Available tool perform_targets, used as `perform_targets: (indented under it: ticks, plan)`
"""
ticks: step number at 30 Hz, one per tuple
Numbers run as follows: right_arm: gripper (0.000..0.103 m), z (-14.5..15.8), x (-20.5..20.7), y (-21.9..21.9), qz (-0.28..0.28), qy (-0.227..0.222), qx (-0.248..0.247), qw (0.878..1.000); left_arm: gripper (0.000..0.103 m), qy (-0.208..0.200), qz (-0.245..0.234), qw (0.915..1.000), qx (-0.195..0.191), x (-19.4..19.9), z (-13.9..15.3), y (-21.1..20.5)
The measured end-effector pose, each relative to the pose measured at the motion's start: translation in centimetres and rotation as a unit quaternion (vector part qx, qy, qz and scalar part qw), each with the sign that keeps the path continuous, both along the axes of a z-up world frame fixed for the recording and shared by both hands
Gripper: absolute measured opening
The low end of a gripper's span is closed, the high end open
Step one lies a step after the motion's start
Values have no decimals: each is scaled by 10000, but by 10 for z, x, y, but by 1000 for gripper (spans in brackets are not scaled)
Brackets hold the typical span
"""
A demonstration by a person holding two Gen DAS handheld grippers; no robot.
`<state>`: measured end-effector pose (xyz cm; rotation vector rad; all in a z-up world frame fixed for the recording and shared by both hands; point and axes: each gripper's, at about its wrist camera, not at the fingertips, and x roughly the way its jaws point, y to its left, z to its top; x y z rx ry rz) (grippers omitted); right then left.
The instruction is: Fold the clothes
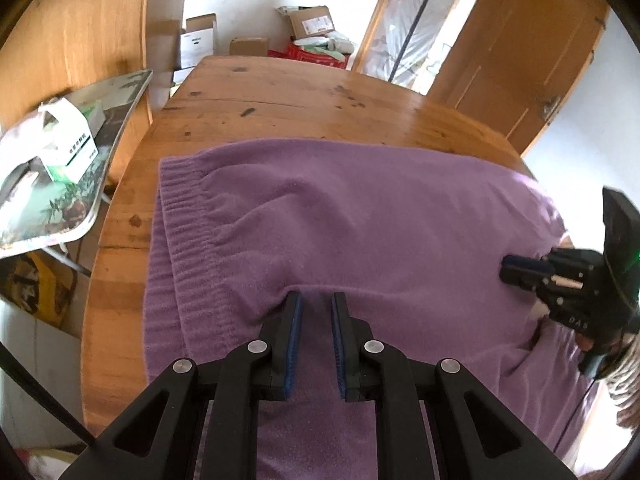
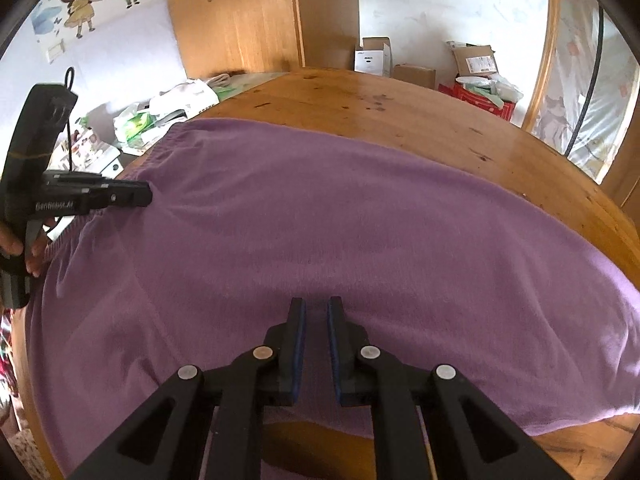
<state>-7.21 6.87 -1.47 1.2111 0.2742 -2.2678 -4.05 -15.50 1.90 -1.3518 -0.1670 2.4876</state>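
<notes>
A purple knit sweater (image 1: pixel 360 208) lies spread over the round wooden table (image 1: pixel 280 96), its ribbed hem (image 1: pixel 180 216) at the left. My left gripper (image 1: pixel 317 300) rests on the near part of the sweater, its jaws narrowly apart with a raised fold of cloth between the tips. In the right wrist view the sweater (image 2: pixel 320 220) fills the table (image 2: pixel 440 120). My right gripper (image 2: pixel 317 304) rests on its near edge, jaws narrowly apart with cloth between them. Each gripper also shows in the other's view: the right one (image 1: pixel 516 270) and the left one (image 2: pixel 140 196).
A low side table (image 1: pixel 68 168) with boxes and bags stands left of the round table. Cardboard boxes (image 1: pixel 312 24) are stacked on the floor by the far wall. Wooden wardrobe doors (image 1: pixel 520 60) stand at the back right. The sweater hangs over the table's near edge (image 2: pixel 304 444).
</notes>
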Motion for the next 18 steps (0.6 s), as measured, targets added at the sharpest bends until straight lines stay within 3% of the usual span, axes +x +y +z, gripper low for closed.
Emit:
perform_targets:
  ticks: [5,9,13,18]
  plan:
    - [19,1,-3,-3,-64,-63,-68,9999,15,-66,122,9999,-79,0,3,-6]
    - [19,1,-3,-8,-170,-41,23,9998,15,28,226,9991,-355,-2,13,-4]
    - [20,2,-2,-14,-287,18,209,9994,16,36,174,9994,-289,-11,20,1]
    - [20,2,-6,-20,-400,-64,361,9985,16,9,109,9987,-505,-24,18,14]
